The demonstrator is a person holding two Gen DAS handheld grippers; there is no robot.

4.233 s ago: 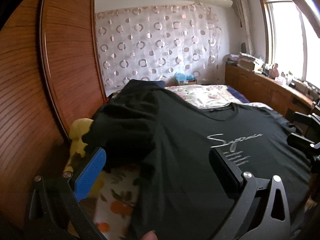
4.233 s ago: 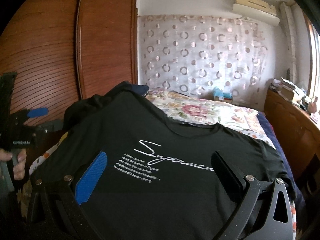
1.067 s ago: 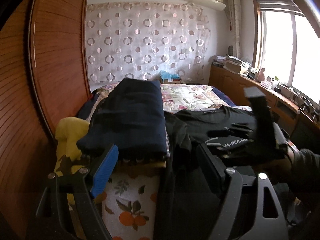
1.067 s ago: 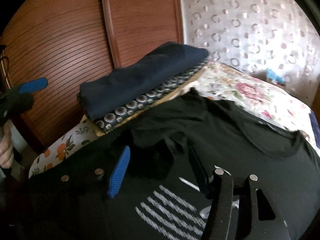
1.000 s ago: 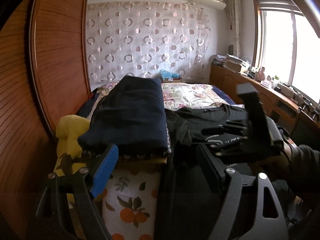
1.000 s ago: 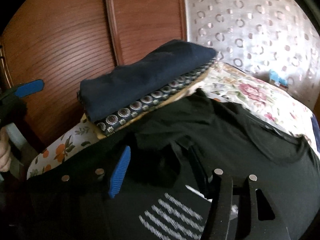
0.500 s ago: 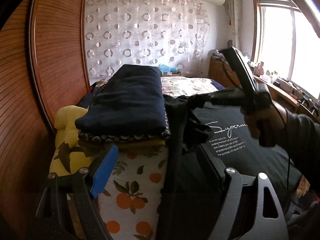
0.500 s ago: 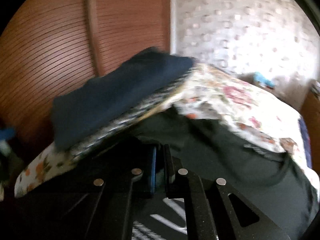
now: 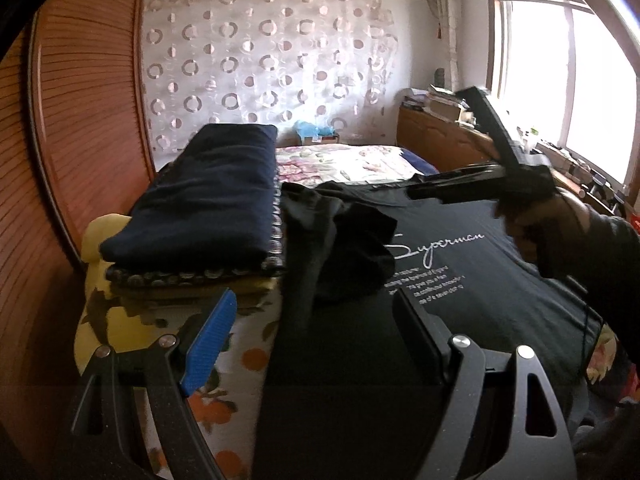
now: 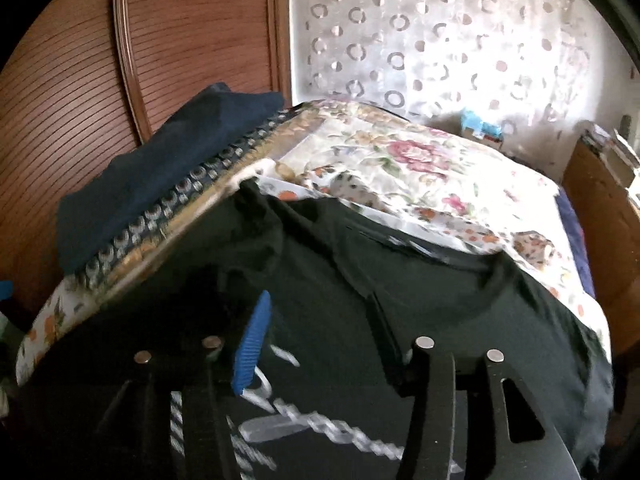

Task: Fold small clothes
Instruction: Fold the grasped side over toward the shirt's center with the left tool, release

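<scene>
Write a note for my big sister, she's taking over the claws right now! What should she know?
Left claw: open, empty, hovering at the black T-shirt's near edge.
Right claw: its jaws have just been opening, nothing between them, above the shirt's print.
The shirt lies face up on the bed; one sleeve is flipped inward.
A folded pile sits beside it.
Left: the other sleeve, then the rest of the folds.

White script reading "Superman" is showing on the black T-shirt (image 9: 460,280) just ahead of the left gripper (image 9: 316,316); the smaller lines beneath are staying too tiny to read.
</scene>
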